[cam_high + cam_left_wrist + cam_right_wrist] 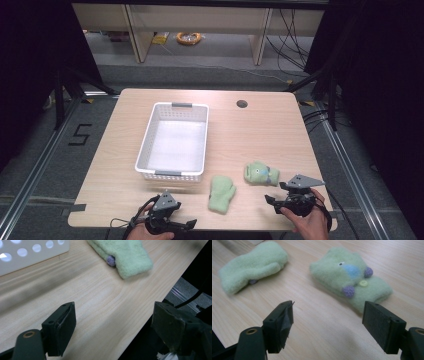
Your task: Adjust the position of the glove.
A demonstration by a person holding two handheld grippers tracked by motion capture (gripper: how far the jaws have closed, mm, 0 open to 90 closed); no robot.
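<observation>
I see two green mittens on the table (250, 130). The plain mitten (221, 194) lies flat near the front edge, just right of the white basket (145, 145). The decorated mitten (261, 173), with purple bobbles, a blue patch and a yellow button, lies a little farther right and back, apart from the first. The basket holds nothing that I can see.

My left gripper (176, 223) hovers at the front edge, left of the plain mitten, jaws wide and holding nothing. My right gripper (272, 202) hovers at the front right, just short of the decorated mitten, jaws likewise wide and holding nothing.

Risks, as I judge them:
- The fleece is soft and flat. A shallow pinch may catch only the top layer, so the mitten could sag or slip out on the lift.
- Jaws pressed down hard may scrape the tabletop.
- The plain mitten lies close to the front edge. A sideways nudge from the left gripper could push it off.
- A low carry could snag a mitten on the basket rim.

Count: two mittens, one basket, two grippers, one table.
</observation>
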